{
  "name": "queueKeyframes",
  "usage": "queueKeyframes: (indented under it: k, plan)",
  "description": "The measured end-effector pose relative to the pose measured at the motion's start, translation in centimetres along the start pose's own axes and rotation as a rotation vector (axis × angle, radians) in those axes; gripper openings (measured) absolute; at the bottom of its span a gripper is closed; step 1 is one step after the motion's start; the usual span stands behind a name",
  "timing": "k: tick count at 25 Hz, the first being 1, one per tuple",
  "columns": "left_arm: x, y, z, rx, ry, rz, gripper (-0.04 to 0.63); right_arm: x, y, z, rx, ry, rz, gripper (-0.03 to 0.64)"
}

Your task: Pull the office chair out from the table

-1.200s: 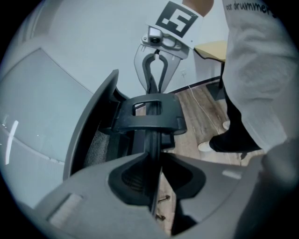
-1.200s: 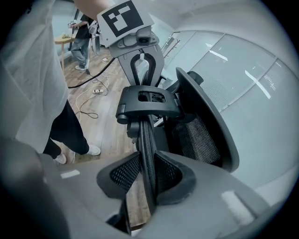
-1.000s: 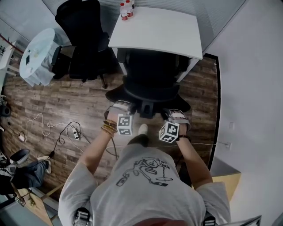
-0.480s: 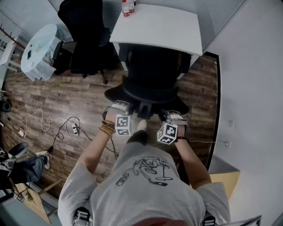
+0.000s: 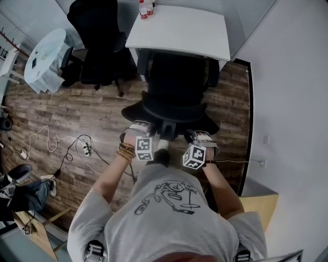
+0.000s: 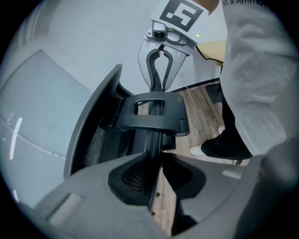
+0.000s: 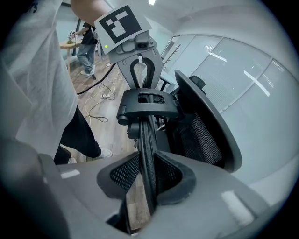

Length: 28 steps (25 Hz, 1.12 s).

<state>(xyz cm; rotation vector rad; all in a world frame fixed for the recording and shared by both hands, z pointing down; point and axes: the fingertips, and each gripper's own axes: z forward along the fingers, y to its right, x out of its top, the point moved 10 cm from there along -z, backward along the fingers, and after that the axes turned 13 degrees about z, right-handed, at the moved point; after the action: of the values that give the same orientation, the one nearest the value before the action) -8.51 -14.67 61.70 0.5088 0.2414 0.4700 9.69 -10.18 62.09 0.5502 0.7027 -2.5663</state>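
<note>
A black mesh office chair (image 5: 174, 87) stands with its seat partly under the white table (image 5: 184, 30). Its backrest's top rim faces me. My left gripper (image 5: 136, 126) is shut on the left part of that rim, and the thin rim (image 6: 156, 154) sits pinched between its pads. My right gripper (image 5: 199, 134) is shut on the right part, with the rim (image 7: 148, 163) clamped between its pads. Each gripper view shows the other gripper across the headrest bracket: the right gripper (image 6: 159, 70) and the left gripper (image 7: 140, 70).
A second black chair (image 5: 97, 46) stands left of the table, and a round covered table (image 5: 46, 59) further left. Bottles (image 5: 145, 7) stand at the table's far corner. Cables and a power strip (image 5: 84, 149) lie on the wood floor. A white wall runs along the right.
The chair has slid out from under the table toward me, with both grippers still clamped on its backrest. The table now lies further up in the head view.
</note>
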Motion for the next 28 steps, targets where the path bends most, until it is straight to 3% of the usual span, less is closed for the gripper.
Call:
queueKeyframes:
  k: [18,28]
  plan:
    - [7.2,7.8,-3.4,0.035,0.003,-0.027,0.092,-5.1,-7.4,-5.8,-0.049,-0.001,-0.02,0.112]
    - [11.4,12.9,-6.0,0.007,-0.001,-0.021,0.091,-7.9,-12.7,-9.9,-0.04,-0.01,-0.034,0.11]
